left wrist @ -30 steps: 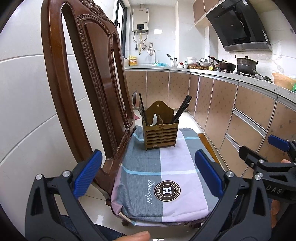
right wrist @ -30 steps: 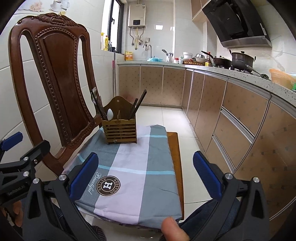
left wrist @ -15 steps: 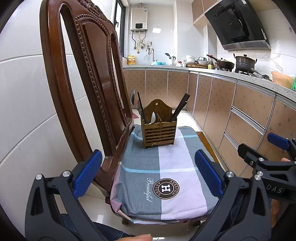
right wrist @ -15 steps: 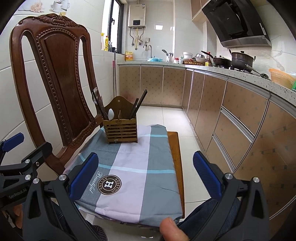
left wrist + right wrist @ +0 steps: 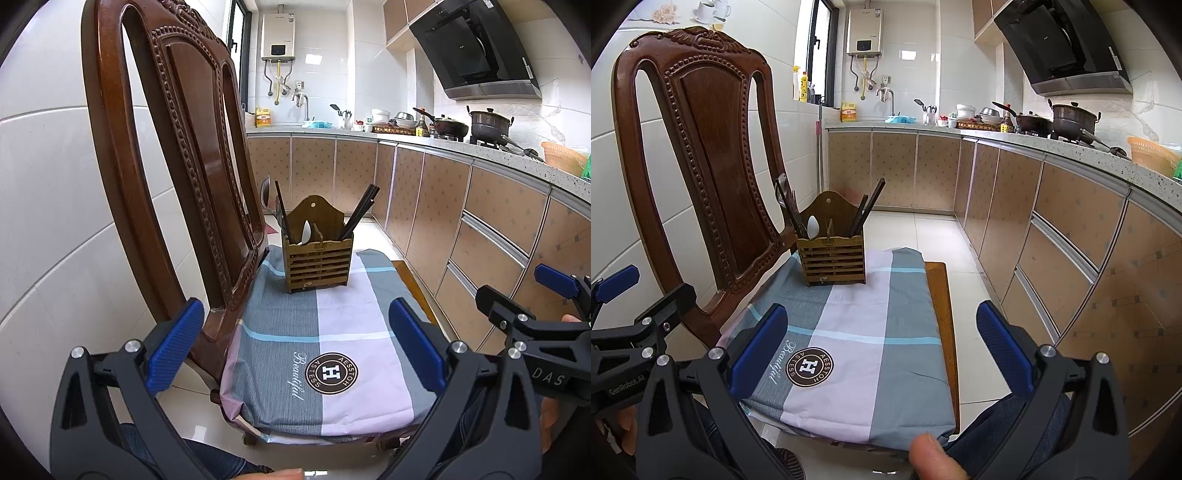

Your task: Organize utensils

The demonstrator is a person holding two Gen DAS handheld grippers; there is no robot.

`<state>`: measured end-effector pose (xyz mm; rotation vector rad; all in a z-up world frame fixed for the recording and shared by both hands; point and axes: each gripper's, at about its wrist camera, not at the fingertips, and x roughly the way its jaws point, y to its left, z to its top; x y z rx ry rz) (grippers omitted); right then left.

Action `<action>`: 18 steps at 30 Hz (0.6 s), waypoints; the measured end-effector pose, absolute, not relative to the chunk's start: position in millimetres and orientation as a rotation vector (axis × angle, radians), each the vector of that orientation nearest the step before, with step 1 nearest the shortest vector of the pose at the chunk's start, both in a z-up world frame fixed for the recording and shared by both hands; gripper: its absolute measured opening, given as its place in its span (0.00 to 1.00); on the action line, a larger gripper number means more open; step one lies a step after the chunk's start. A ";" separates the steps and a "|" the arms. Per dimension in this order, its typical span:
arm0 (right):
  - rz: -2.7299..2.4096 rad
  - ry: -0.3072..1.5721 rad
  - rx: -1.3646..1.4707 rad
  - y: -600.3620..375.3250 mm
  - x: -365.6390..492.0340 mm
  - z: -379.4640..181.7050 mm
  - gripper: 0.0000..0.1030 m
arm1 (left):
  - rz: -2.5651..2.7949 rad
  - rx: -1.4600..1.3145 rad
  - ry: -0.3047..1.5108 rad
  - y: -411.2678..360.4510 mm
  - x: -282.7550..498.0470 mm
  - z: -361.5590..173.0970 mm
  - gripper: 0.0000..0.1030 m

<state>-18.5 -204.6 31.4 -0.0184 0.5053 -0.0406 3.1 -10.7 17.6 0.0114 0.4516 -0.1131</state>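
Wall side, far left: carved wooden chair (image 5: 177, 155), back upright. Its seat carries a checked cloth (image 5: 325, 332) with a round "H" logo near the front edge.

Left gripper (image 5: 295, 354): fingers wide apart, nothing between them, hovering low off the front of the seat. Blue fingertips (image 5: 173, 343) frame the cloth.

Centre: wooden utensil holder (image 5: 317, 258) stands upright at the rear of the cloth, close beside the chair back; contact cannot be told. Left compartment holds dark-handled utensils (image 5: 280, 214) and a steel spoon bowl; a white spoon (image 5: 306, 232) sits toward the middle; dark chopsticks (image 5: 360, 212) lean out of the right compartment. No loose utensils show on the cloth.

Right gripper (image 5: 882, 343): fingers also spread, empty, level with the seat front. A thumb tip (image 5: 934, 458) shows at the bottom of its view.

Right: kitchen cabinets (image 5: 461, 221) with pots along the top, well apart from the chair.

Change over the last second: little. From the left wrist view the holder sits slightly higher and smaller, and more of the seat front shows, so that gripper has drawn back a touch. Right view is nearly unchanged. Holder and contents have not shifted.

Reading: with everything already sorted in the holder and both grippers empty and retreating, the organizing looks finished, or paused.
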 end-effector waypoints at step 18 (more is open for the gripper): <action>-0.043 0.504 -0.018 -203.5 -19.0 30.7 0.97 | -0.112 0.014 0.454 -10.0 3.2 15.9 0.96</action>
